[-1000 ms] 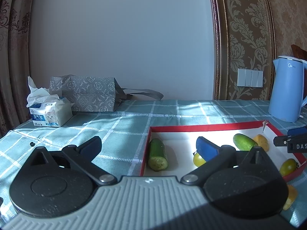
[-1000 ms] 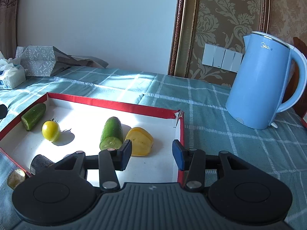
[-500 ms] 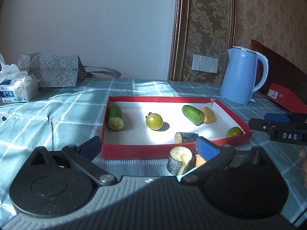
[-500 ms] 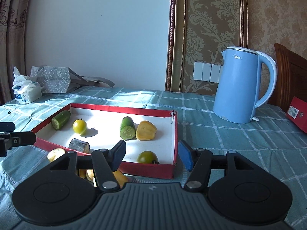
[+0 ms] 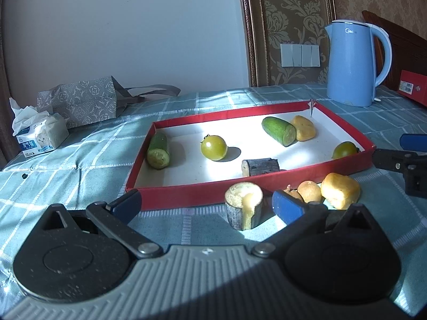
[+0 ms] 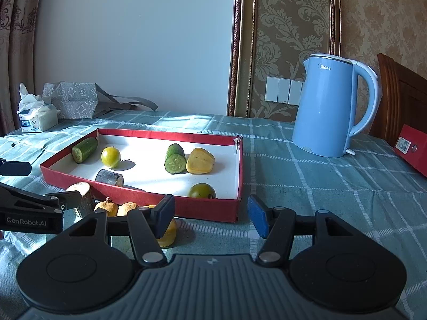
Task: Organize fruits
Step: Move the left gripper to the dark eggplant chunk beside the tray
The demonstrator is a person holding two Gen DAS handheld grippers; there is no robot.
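A red tray (image 5: 186, 190) (image 6: 208, 209) on the teal cloth holds two cucumber pieces (image 5: 158, 150) (image 5: 279, 130), a yellow-green tomato (image 5: 213, 147), a dark-skinned stub (image 5: 260, 166), a yellow pepper piece (image 5: 303, 128) and a second green tomato (image 5: 344, 149). In front of the tray lie a dark-skinned cut piece (image 5: 244, 205), small orange fruits (image 5: 309, 192) and a yellow pepper piece (image 5: 340, 190). My left gripper (image 5: 206, 206) is open and empty just before the cut piece. My right gripper (image 6: 210, 214) is open and empty at the tray's near right corner.
A blue kettle (image 6: 331, 106) stands behind the tray at the right, with a red box (image 6: 412, 149) beyond it. A tissue pack (image 5: 40, 133) and a grey patterned bag (image 5: 80, 101) sit at the far left by the wall.
Both grippers have pulled back from over the tray toward the table's near side, so the whole tray and the loose pieces in front of it now show. Both stay open.
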